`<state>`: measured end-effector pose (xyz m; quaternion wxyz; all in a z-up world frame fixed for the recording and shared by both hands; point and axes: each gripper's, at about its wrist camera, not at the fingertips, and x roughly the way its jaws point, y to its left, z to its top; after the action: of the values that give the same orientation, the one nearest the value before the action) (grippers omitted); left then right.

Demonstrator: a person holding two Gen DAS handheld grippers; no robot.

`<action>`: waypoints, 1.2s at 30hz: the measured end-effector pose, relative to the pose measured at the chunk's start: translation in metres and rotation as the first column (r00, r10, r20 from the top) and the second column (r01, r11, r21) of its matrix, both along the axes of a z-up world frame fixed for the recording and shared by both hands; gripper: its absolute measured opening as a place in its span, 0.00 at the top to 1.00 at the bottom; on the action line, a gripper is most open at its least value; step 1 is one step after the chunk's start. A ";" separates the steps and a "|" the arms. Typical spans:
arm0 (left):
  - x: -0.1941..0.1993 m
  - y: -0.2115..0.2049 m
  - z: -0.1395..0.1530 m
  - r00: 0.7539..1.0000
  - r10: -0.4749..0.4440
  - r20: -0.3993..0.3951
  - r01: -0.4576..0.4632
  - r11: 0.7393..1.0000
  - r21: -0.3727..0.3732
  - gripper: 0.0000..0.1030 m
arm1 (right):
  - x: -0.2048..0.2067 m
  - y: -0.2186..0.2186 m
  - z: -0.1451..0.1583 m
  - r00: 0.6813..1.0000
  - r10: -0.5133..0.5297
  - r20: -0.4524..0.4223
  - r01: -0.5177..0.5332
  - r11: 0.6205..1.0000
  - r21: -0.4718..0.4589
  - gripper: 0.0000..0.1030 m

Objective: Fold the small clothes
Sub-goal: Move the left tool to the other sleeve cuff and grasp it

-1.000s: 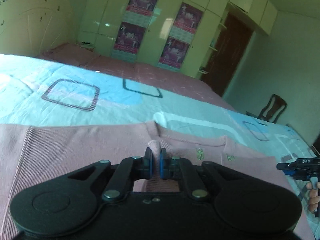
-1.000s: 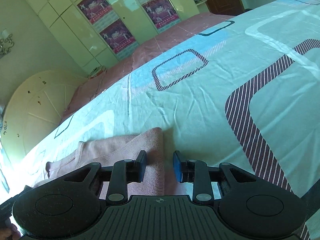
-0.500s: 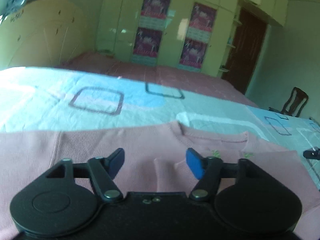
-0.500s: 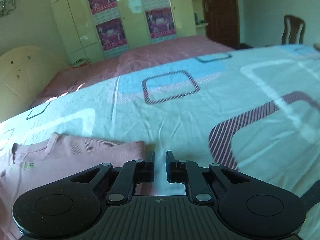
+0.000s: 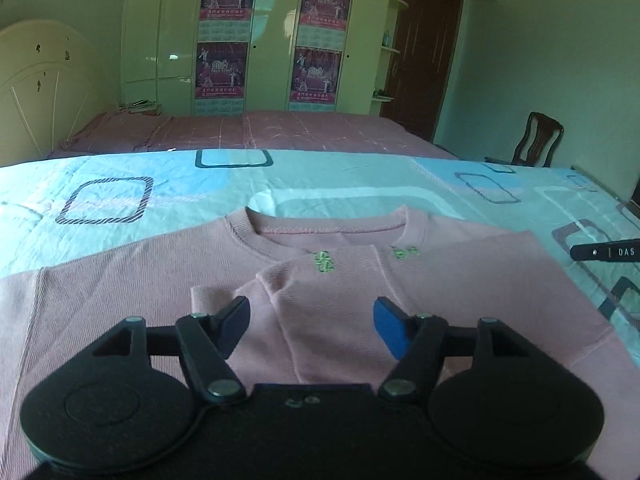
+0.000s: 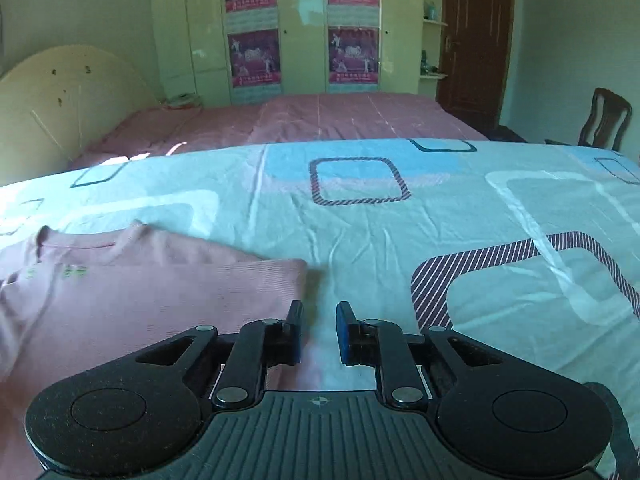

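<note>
A small pink ribbed sweater (image 5: 160, 280) lies flat on the bed, collar away from me, with green stitching near the neck. Its right side is folded in over the chest, and a sleeve cuff (image 5: 212, 296) lies across the middle. My left gripper (image 5: 310, 320) is open and empty just above the folded part. In the right wrist view the sweater (image 6: 140, 304) lies at the left. My right gripper (image 6: 318, 330) is partly open and empty at the sweater's folded right edge, over the sheet. The right gripper's tip shows in the left wrist view (image 5: 604, 252).
The bed sheet (image 6: 400, 240) is light blue with square patterns. A second bed with a pink cover (image 5: 248, 132) stands behind. A wardrobe with posters (image 5: 272, 36), a dark door (image 5: 424, 56) and a wooden chair (image 5: 536, 140) are at the back.
My left gripper let go of the pink fabric and opened wide. My right gripper closed a little, then opened partly. Both views levelled out and pulled back from the sweater.
</note>
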<state>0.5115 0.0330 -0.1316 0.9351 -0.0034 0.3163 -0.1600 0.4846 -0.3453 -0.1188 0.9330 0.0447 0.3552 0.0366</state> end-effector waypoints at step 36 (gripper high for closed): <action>-0.120 0.172 0.016 0.879 0.474 -0.057 -0.477 0.877 -0.062 0.26 | -0.104 0.087 0.009 1.000 0.000 0.003 0.000 0.999 0.042 0.31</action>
<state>0.3918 0.2049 -0.1152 0.9384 -0.1189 0.3182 0.0628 0.3807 -0.2586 -0.1103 0.9323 0.0640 0.3531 0.0442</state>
